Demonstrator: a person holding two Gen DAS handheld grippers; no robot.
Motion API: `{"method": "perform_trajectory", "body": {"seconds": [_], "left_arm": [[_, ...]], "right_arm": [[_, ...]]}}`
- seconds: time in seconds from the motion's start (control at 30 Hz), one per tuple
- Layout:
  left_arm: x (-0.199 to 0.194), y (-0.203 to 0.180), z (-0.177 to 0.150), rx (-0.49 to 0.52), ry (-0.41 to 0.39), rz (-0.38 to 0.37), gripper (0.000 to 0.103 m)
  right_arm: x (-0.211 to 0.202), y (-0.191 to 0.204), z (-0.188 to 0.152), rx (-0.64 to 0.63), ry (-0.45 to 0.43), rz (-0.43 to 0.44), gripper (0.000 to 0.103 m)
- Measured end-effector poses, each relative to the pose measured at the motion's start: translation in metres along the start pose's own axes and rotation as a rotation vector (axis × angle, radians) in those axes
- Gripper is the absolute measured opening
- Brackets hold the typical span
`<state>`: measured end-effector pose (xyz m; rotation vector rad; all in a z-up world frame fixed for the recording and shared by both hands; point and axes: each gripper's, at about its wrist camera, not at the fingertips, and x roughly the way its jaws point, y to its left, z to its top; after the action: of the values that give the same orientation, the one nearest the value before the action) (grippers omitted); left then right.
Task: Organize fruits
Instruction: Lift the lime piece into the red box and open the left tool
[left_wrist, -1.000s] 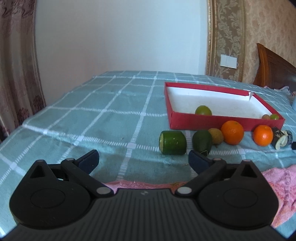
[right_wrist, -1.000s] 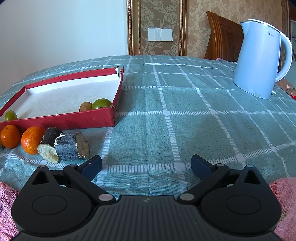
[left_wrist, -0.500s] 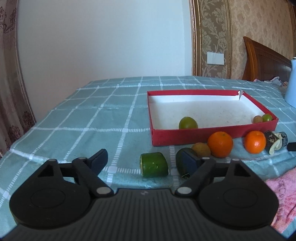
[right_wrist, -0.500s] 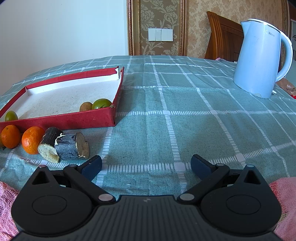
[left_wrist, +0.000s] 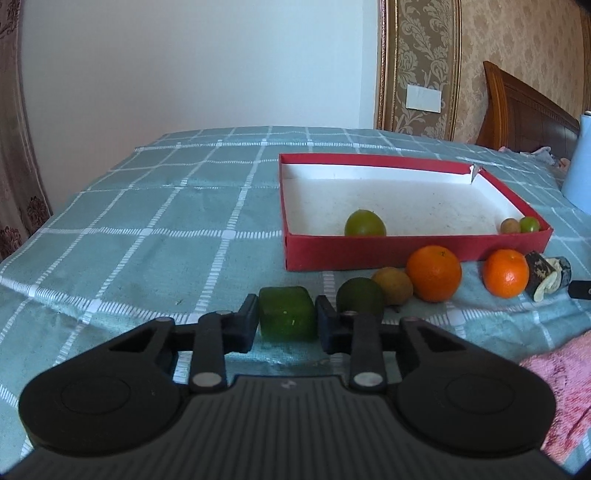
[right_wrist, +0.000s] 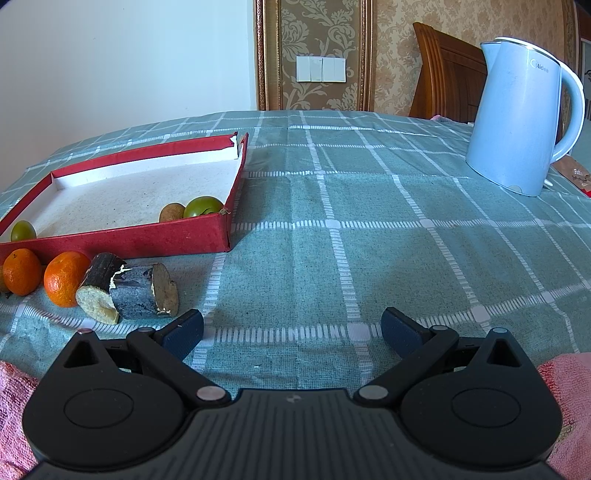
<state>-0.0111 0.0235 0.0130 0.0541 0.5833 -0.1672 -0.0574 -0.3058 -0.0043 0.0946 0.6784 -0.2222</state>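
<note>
Clamping one green chunk (left_wrist: 287, 312), left claw (left_wrist: 286, 323) just closed; two oranges (left_wrist: 434, 273) nearby; right claw (right_wrist: 291, 330) open, empty.

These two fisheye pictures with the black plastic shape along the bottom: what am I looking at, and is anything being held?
There is no robot here: a person holds a two-finger claw in each hand, and a camera on each one looks forward along its fingers. The black shape is the claw's own body.

In the left view, the left claw has just been closing and now grips a green cut fruit piece on the checked tablecloth. Beside it lie a dark green fruit, a brown one, two oranges and the red tray, which holds a few small fruits.

In the right view, the right claw is open and empty, with a blue kettle beyond it.
</note>
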Motion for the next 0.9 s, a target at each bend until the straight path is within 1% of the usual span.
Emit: {"method": "perform_trajectory", "body": {"seconds": [0.17,0.37,0.5,0.7,0.9], "left_arm": [[-0.009,0.000,0.002,-0.014,-0.016,0.003,0.027],[-0.032,-0.008,0.016,0.002,-0.082,0.001,0.027],[-0.039,-0.018,0.029,0.020,-0.120,-0.004,0.027],[-0.028,-0.031,0.044,0.036,-0.139,-0.003,0.027],[0.001,-0.037,0.062,0.025,-0.123,0.013,0.027]], "right_arm": [[0.000,0.000,0.000,0.000,0.000,0.001,0.103],[0.000,0.000,0.000,0.001,-0.001,0.001,0.103],[0.000,0.000,0.000,0.000,0.000,0.000,0.103],[0.000,-0.001,0.000,0.002,-0.001,0.003,0.103],[0.000,0.000,0.000,0.004,-0.002,0.005,0.103]]}}
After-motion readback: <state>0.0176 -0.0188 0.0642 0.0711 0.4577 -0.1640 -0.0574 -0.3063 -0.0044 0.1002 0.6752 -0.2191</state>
